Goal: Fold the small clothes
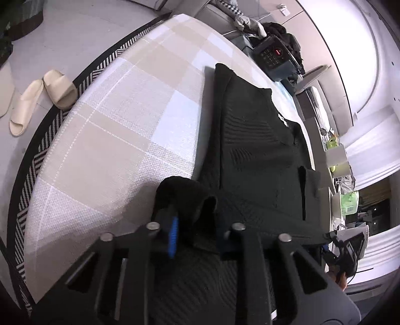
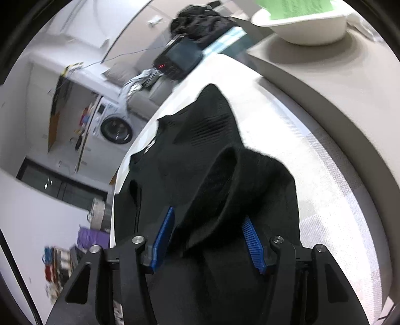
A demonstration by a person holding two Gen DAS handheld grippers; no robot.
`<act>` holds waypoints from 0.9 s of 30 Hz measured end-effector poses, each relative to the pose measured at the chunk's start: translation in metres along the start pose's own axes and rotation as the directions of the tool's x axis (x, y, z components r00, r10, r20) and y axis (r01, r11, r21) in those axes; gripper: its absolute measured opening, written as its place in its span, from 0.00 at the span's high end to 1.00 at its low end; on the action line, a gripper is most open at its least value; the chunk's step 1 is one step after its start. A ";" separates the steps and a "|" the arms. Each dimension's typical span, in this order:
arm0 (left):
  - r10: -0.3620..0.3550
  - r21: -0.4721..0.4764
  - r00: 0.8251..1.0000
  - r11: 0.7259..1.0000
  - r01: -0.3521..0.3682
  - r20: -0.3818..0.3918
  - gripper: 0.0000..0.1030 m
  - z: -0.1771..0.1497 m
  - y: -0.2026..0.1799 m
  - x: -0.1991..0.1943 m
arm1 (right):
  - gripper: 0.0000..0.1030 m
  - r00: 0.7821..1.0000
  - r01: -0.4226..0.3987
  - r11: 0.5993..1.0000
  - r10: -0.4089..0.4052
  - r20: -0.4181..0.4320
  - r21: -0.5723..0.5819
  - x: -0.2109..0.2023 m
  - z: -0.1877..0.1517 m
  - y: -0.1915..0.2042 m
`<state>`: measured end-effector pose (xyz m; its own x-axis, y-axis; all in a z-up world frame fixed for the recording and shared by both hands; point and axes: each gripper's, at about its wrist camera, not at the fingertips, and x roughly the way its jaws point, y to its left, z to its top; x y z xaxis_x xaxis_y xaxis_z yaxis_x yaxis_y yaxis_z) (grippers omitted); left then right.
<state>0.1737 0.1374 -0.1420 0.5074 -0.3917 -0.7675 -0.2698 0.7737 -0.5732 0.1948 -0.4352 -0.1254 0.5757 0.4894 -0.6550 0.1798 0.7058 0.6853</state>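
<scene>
Fabric looks soft, thin and light: a black knit garment [image 1: 260, 140] w/ ribbed texture, lying spread on the checked tabletop [image 1: 112, 130], its far end pointing toward a dark keypad device [image 1: 273, 58] at the tabletop's far edge. It'll probably drape and sag wherever unsupported, won't keep a crease by itself, and a thin hem can slip from a shallow pinch. Best hold, judged from here, is a corner or hem edge w/ plenty of cloth between the pads, both near corners lifted together so the fold stays even.

Left tool [image 1: 197, 235] is nearly pressed together, pinching a bunched near corner of the garment; the cloth humps up over its blue pad. Right tool [image 2: 208, 237] has its blue pads spread roughly halfway, w/ a raised fold of the same garment between them; whether the pads actually press on the cloth can't be told, as that view is blurred.

Around: pale slippers [image 1: 40, 97] on the floor beside a striped rug [image 1: 27, 180], well apart from the work. A white bowl [image 2: 303, 26] w/ a green sheet sits on a beige surface off the tabletop. A dark clothes pile [image 2: 202, 22] lies behind the device, and a washing machine [image 2: 112, 125] stands in the background. Nothing sits on the garment; only the device is near its far end, so a fold toward it may need care.
</scene>
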 end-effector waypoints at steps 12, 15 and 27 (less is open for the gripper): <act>-0.142 0.077 0.976 0.988 0.131 0.166 0.98 0.001 -0.020 -0.043 | 0.93 0.983 -0.029 0.996 0.043 0.178 -0.079 -0.024 -0.003 0.012; -0.179 0.107 0.964 0.981 0.160 0.197 0.98 0.015 -0.037 -0.053 | 0.93 0.975 -0.056 0.992 0.078 0.207 -0.110 -0.028 0.007 0.026; -0.225 0.140 0.921 0.972 0.189 0.317 0.98 0.120 -0.082 -0.051 | 0.93 0.921 -0.149 0.979 0.189 0.340 -0.140 -0.011 0.102 0.076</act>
<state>0.2678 0.1535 -0.0215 0.7879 -0.3768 -0.4871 -0.0517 0.7478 -0.6620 0.2829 -0.4389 -0.0332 0.8357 0.4100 -0.3654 -0.0216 0.6894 0.7241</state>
